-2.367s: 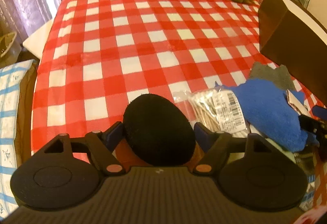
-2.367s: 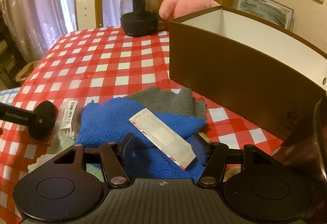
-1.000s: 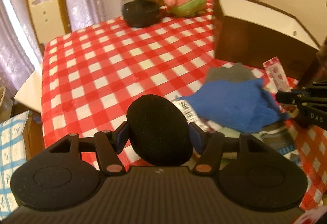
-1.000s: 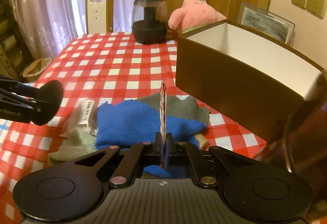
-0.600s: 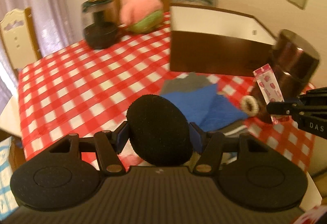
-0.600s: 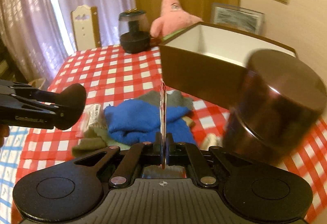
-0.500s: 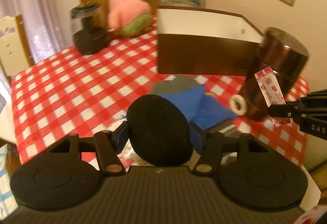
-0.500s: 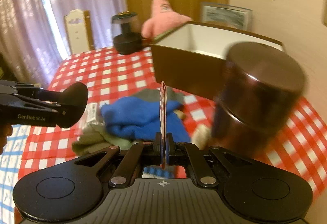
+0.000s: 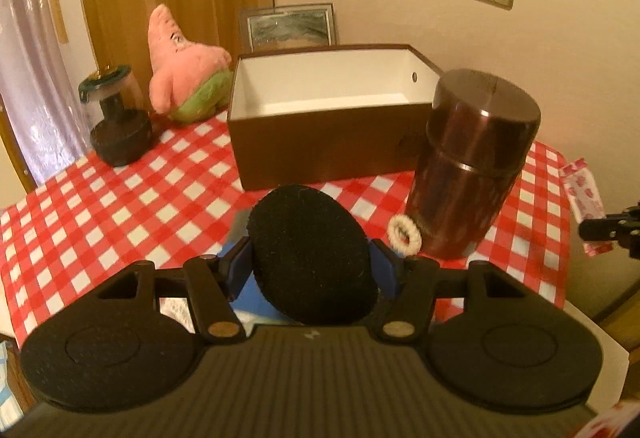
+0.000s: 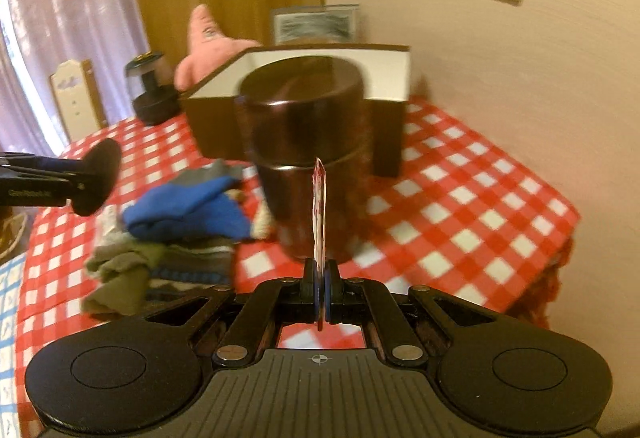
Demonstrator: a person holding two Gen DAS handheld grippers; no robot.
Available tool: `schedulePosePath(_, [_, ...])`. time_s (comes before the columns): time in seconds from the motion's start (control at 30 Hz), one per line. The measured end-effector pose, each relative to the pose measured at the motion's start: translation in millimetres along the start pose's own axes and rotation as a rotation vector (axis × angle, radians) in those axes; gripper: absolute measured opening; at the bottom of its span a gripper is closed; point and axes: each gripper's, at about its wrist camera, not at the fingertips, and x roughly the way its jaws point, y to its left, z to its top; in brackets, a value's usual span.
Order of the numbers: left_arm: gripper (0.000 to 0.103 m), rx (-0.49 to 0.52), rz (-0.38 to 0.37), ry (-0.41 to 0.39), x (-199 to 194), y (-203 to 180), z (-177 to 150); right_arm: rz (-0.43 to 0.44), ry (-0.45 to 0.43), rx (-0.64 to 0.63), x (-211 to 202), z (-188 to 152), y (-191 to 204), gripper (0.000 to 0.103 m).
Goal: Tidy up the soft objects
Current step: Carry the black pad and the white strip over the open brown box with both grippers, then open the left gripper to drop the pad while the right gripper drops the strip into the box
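Black round pad [image 9: 310, 254] clamped between left gripper [image 9: 310, 270] fingers, above checked tablecloth [image 9: 120, 206]. Pink-printed sachet [image 10: 319, 214] pinched edge-on in clenched right gripper [image 10: 320, 292], before brown canister [image 10: 304, 142]. Open box [image 9: 320, 142] behind.

Checked table [image 9: 120, 206]: box [image 9: 320, 142], canister [image 9: 472, 166], plush [image 9: 184, 78], cloth pile [image 10: 176, 222], hair tie [image 9: 405, 232].
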Motion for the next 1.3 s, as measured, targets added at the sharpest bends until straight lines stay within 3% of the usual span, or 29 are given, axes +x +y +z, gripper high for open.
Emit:
schedulePosePath(0.23, [0.060, -0.046, 0.038, -0.025, 15.6, -12.8, 31.7, -0.011, -0.034, 0.014, 0.8, 26.5, -56.6, 0.003])
schedulePosePath(0.53, [0.060, -0.102, 0.073, -0.080, 57.6, -12.5, 97.9, 0.076, -0.125, -0.022, 44.8, 107.2, -108.7, 0.003])
schedulePosePath(0.87, [0.060, -0.117, 0.047, -0.047, 142.8, -15.8, 158.2, 0.195, -0.132, -0.078, 141.1, 184.3, -116.0, 0.003])
schedulePosePath(1.3, [0.068, -0.113, 0.004, 0.030, 210.9, -21.1, 180.8, 0.233, -0.068, -0.025, 215.2, 205.6, -120.2, 0.006])
